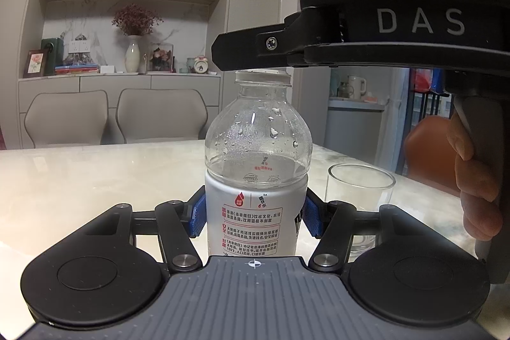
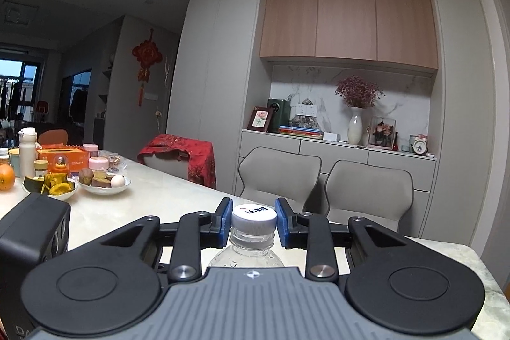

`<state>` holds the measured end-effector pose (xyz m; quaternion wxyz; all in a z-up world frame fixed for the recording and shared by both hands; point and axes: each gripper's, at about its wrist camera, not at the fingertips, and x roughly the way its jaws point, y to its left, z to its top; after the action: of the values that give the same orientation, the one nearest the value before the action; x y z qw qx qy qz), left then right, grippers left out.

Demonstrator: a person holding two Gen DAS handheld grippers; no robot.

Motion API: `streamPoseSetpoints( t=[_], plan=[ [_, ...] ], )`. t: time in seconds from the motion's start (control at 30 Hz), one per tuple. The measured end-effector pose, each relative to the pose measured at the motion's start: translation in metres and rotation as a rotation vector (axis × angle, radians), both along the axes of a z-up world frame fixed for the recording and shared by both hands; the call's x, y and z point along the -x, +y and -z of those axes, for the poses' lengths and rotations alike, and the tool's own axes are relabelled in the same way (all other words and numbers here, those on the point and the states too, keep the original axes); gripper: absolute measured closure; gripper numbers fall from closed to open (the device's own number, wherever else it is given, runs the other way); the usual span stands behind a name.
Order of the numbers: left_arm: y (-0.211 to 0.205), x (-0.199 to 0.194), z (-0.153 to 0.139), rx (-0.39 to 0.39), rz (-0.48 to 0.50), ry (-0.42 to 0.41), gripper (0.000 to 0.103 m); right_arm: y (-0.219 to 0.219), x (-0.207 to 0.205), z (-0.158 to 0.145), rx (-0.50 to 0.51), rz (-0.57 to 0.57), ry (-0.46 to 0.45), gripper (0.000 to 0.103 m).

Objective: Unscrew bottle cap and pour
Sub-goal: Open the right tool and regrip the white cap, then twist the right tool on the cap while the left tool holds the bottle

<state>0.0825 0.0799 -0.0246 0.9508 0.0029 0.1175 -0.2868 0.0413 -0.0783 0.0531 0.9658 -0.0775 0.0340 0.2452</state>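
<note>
A clear plastic water bottle (image 1: 258,148) with a white label stands upright on the pale marble table (image 1: 95,180). My left gripper (image 1: 253,217) is shut on the bottle's labelled body, its blue pads (image 1: 196,217) pressed to both sides. The bottle's white cap (image 2: 254,219) sits on the neck. My right gripper (image 2: 254,223) is around the cap from above, its blue pads (image 2: 226,222) touching or almost touching the cap's sides. In the left wrist view the right gripper (image 1: 242,53) covers the cap. An empty clear glass (image 1: 360,196) stands right of the bottle.
Two grey chairs (image 1: 114,117) stand at the table's far side before a cabinet with a vase (image 1: 132,53). At the table's far left end are plates of food (image 2: 105,180), an orange box (image 2: 62,160), jars and a thermos (image 2: 27,152). A red-draped chair (image 2: 181,158) stands beyond.
</note>
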Motion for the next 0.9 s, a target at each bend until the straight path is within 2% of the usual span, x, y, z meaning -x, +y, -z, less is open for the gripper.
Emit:
streamPoseSetpoints(
  t=[0.2, 0.4, 0.9],
  plan=[
    [0.0, -0.002, -0.001, 0.002, -0.001, 0.001, 0.044, -0.025, -0.021, -0.011, -0.036, -0.166, 0.086, 0.071],
    [0.001, -0.003, -0.001, -0.003, 0.002, -0.004, 0.044, -0.042, -0.036, -0.019, -0.012, -0.322, 0.123, 0.071],
    [0.0, -0.003, -0.002, -0.006, 0.015, -0.012, 0.044, -0.055, -0.059, -0.033, 0.064, -0.561, 0.157, 0.071]
  ],
)
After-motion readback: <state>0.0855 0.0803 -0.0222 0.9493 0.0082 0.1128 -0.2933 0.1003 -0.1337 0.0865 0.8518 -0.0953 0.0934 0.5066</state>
